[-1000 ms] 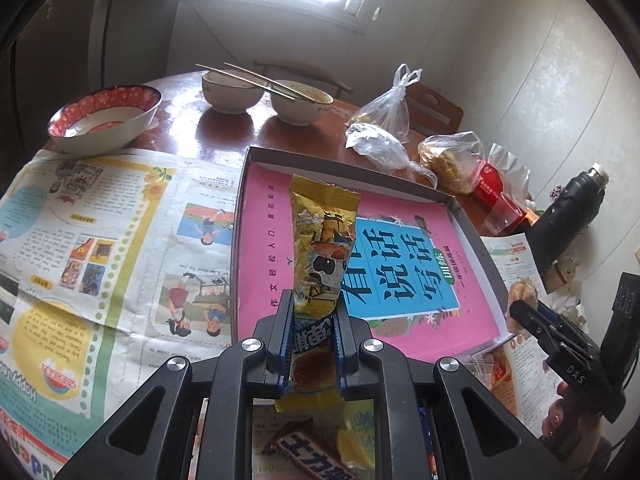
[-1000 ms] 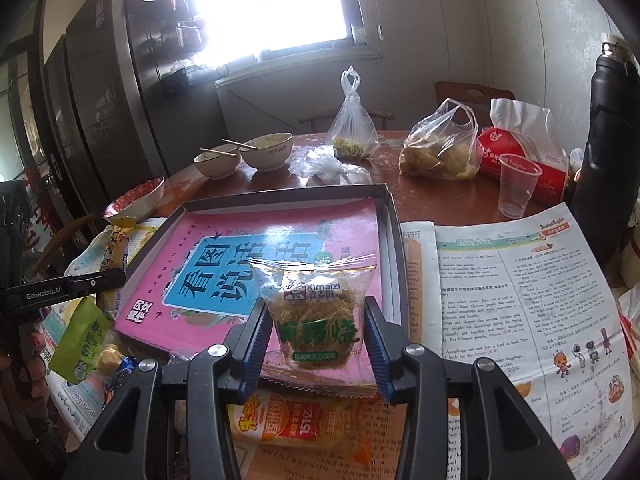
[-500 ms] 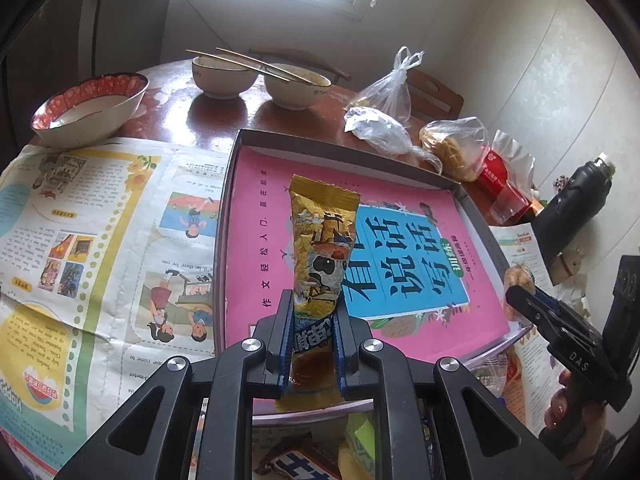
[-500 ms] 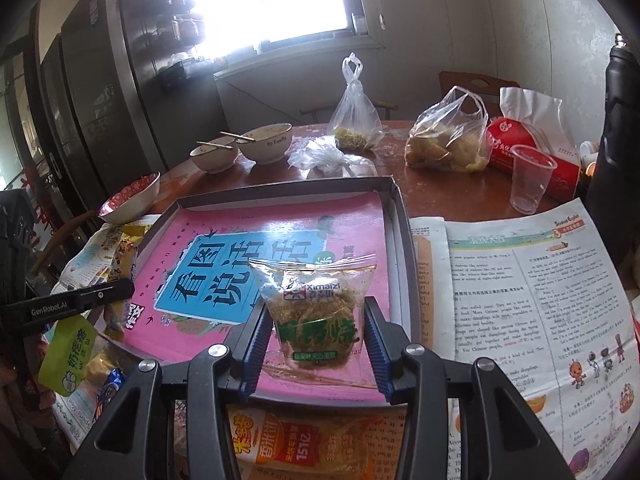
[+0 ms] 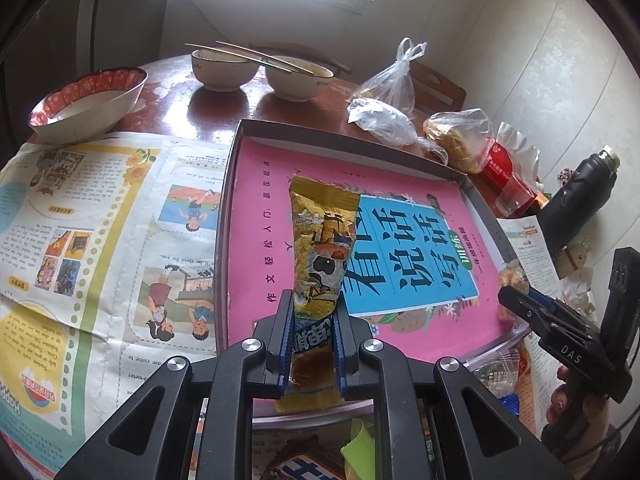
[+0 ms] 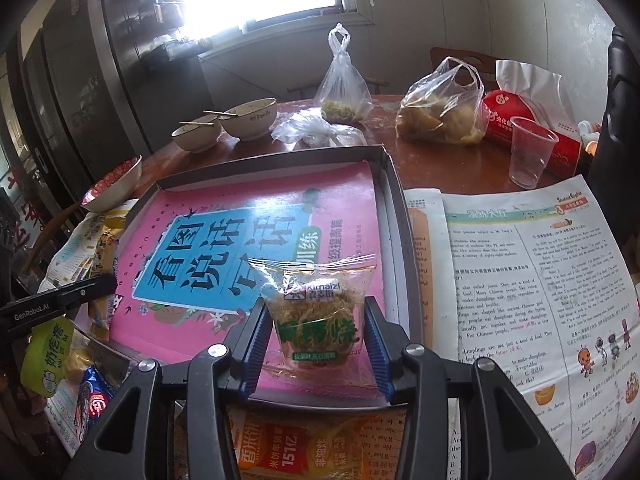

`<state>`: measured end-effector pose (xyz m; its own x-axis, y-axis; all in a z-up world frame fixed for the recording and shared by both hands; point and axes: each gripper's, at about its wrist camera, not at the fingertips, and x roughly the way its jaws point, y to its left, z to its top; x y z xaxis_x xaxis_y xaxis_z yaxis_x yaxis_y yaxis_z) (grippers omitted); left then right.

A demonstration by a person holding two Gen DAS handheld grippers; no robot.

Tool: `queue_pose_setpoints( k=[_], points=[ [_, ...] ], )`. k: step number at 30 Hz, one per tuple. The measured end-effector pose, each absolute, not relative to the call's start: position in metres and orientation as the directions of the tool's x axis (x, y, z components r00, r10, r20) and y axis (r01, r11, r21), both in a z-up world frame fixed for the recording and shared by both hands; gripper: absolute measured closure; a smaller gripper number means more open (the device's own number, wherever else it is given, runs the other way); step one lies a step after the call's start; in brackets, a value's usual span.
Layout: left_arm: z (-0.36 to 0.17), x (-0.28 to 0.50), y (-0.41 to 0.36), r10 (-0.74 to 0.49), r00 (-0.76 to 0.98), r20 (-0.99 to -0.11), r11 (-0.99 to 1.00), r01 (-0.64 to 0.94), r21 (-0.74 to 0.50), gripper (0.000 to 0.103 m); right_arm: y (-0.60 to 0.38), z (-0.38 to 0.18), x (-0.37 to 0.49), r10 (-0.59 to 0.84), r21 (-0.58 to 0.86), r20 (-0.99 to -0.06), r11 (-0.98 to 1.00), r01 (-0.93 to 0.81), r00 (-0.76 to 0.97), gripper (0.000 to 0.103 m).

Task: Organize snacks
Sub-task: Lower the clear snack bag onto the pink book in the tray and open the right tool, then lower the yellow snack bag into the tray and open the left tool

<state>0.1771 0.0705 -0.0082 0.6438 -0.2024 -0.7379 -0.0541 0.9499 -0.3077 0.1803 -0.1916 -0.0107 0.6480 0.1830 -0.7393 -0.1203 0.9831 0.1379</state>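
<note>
My left gripper (image 5: 311, 316) is shut on a long gold snack packet (image 5: 320, 248) and holds it over the near left part of a grey tray (image 5: 240, 136) lined with a pink book. My right gripper (image 6: 316, 332) is shut on a clear packet of dried noodle snack (image 6: 316, 304), over the tray's (image 6: 394, 196) near right part. The right gripper also shows in the left wrist view (image 5: 520, 300), and the left gripper in the right wrist view (image 6: 100, 284). More snack packets (image 6: 304, 452) lie on the newspaper below the tray's near edge.
Three bowls (image 5: 88, 100), two with chopsticks, stand at the table's far side. Plastic food bags (image 6: 440, 108), a red tissue pack (image 6: 532, 128), a clear cup (image 6: 530, 152) and a black flask (image 5: 580, 196) stand at the far right. Newspaper (image 5: 80, 220) covers the table either side.
Both grippers have moved forward over the tray with their packets still held. The tray now fills more of both views.
</note>
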Motion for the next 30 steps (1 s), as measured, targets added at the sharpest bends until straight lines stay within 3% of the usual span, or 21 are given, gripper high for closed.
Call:
queue_pose_setpoints(
  k=[19,23,27,30],
  points=[
    [-0.006,0.170,0.070,-0.161,0.653,-0.740,0.961,-0.066,-0.268,0.081,-0.192,-0.010,0.175,0.160,0.125,-0.745,0.987,-0.100,0.648,0.055],
    [-0.002,0.168,0.072,-0.156,0.656,-0.739,0.962,-0.071,-0.265,0.071,-0.191,-0.009,0.174,0.156,0.122,-0.743,0.988,-0.097,0.650,0.051],
    [0.002,0.164,0.073,-0.152,0.663,-0.733,0.963,-0.069,-0.262,0.067,-0.192,-0.005,0.172,0.149,0.116,-0.736,0.989,-0.094,0.661,0.048],
    [0.007,0.160,0.072,-0.137,0.673,-0.727,0.965,-0.074,-0.251,0.056,-0.193,-0.002,0.169,0.153,0.120,-0.726,0.988,-0.095,0.671,0.046]
  ],
)
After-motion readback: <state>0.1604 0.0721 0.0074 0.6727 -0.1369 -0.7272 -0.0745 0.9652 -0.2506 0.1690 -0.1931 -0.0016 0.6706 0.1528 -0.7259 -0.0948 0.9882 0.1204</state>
